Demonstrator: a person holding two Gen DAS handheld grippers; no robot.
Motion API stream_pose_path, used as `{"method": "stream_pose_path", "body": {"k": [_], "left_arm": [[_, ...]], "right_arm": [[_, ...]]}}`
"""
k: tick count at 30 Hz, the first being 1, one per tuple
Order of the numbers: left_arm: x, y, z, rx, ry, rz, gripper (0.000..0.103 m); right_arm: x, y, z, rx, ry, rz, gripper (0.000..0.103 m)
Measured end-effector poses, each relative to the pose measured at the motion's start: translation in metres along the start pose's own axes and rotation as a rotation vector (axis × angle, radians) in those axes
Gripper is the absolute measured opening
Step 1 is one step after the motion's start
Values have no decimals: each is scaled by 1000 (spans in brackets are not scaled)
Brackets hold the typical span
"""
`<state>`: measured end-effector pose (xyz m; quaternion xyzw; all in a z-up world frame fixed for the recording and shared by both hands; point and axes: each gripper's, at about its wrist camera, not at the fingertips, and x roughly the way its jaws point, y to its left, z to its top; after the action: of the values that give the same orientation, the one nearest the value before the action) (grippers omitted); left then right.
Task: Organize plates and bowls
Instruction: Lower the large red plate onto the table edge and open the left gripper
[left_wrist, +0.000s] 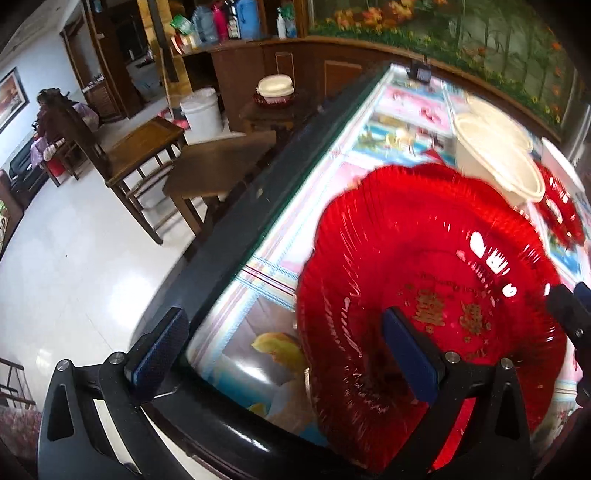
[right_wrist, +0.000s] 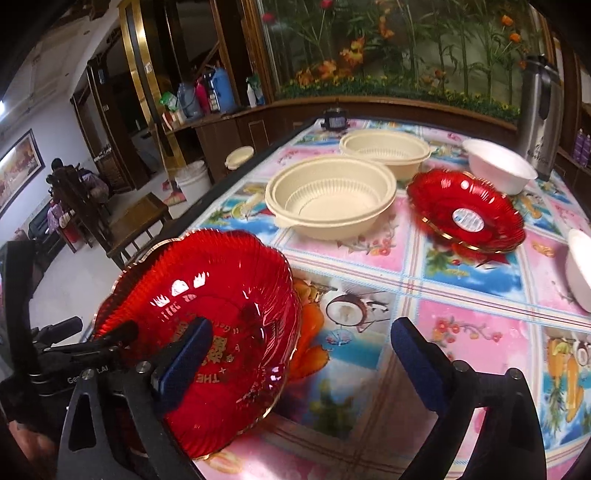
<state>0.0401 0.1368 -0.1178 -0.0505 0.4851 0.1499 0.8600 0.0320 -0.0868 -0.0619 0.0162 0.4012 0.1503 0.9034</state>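
Left wrist view: the left gripper (left_wrist: 284, 354) stands wide open, one finger over the red plate (left_wrist: 428, 295) at the table's (left_wrist: 258, 206) near edge; a cream bowl (left_wrist: 495, 162) sits beyond.

Right wrist view: the right gripper (right_wrist: 299, 365) is spread open, holding nothing; the red plate (right_wrist: 207, 317) tilts beside its left finger, with a second red plate (right_wrist: 465, 210) and cream bowls (right_wrist: 332, 195) farther back.
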Motion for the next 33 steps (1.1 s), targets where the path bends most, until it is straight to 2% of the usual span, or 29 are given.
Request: {"method": "stream_pose_path", "body": {"k": [4,9,10,12,13,16,17,18,21,27,33], "left_arm": [[6,-10,-2,50,7,-13,102],[3,-18,0,82,-14,-73,83],[3,-19,1,87,-16,-86,81],[2,-22,2,94,-17,-112,67],[1,-24,2,94,-15,-133,64],[-1,-28,2,103,-18,-143,56],[-2,-29,2,108,-22,-145,53],[-2,-30,2,108,-23,-143,52],[-5,-27,0,101,-27,-138,44],[-14,-21,-6,99,-21,-134,44],[-29,-5,-11,80,-42,-120,44]], "right_arm": [[19,-1,-1,12,59,2,84],[39,-8,-4,48,130,17,65],[41,-9,-4,51,126,16,65],[41,-10,-5,47,114,12,56],[42,-10,-5,41,111,12,54],[42,-9,-5,35,106,41,33],[42,-9,-5,39,105,56,21],[44,-8,-6,40,114,77,17],[43,-6,-7,42,106,61,17],[32,1,-13,16,80,42,16],[14,14,-20,-11,56,76,16]]}}
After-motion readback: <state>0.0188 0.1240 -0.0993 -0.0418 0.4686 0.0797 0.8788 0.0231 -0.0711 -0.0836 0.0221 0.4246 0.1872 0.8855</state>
